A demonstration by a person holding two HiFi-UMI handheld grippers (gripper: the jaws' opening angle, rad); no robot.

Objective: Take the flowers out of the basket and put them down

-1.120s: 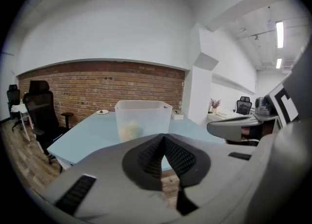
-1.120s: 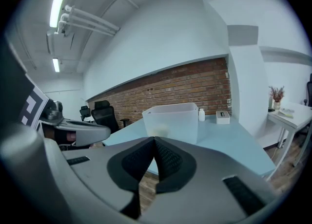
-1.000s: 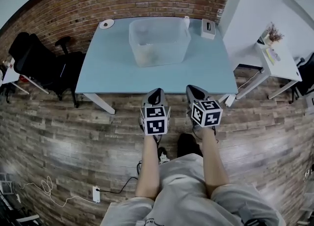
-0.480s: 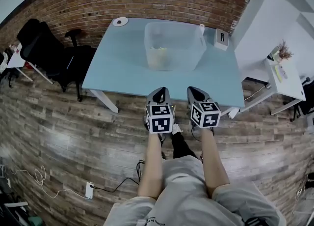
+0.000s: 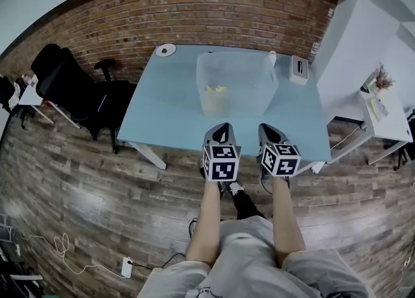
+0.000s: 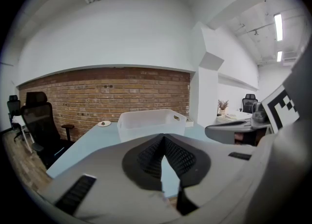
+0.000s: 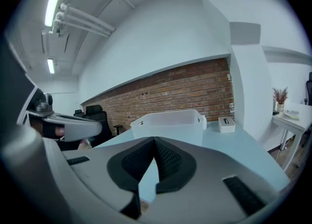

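Observation:
A translucent plastic basket (image 5: 237, 83) stands on the light blue table (image 5: 168, 105), with yellow flowers (image 5: 216, 89) showing through its near wall. My left gripper (image 5: 222, 128) and right gripper (image 5: 272, 128) hang side by side over the table's front edge, short of the basket. Both are shut and hold nothing. In the left gripper view the basket (image 6: 151, 123) lies straight beyond the closed left gripper (image 6: 164, 135). In the right gripper view the basket (image 7: 170, 121) sits just past the closed right gripper (image 7: 154, 139).
A white tissue box (image 5: 299, 70), a small bottle (image 5: 272, 58) and a small white dish (image 5: 166, 50) sit at the table's far side. Black office chairs (image 5: 71, 89) stand to the left. A white side desk with a dried plant (image 5: 382, 92) is at the right, a brick wall behind.
The person has stepped toward the table; both grippers went forward from over the wood floor to the table's front edge. The basket now looks closer, and both grippers stayed shut.

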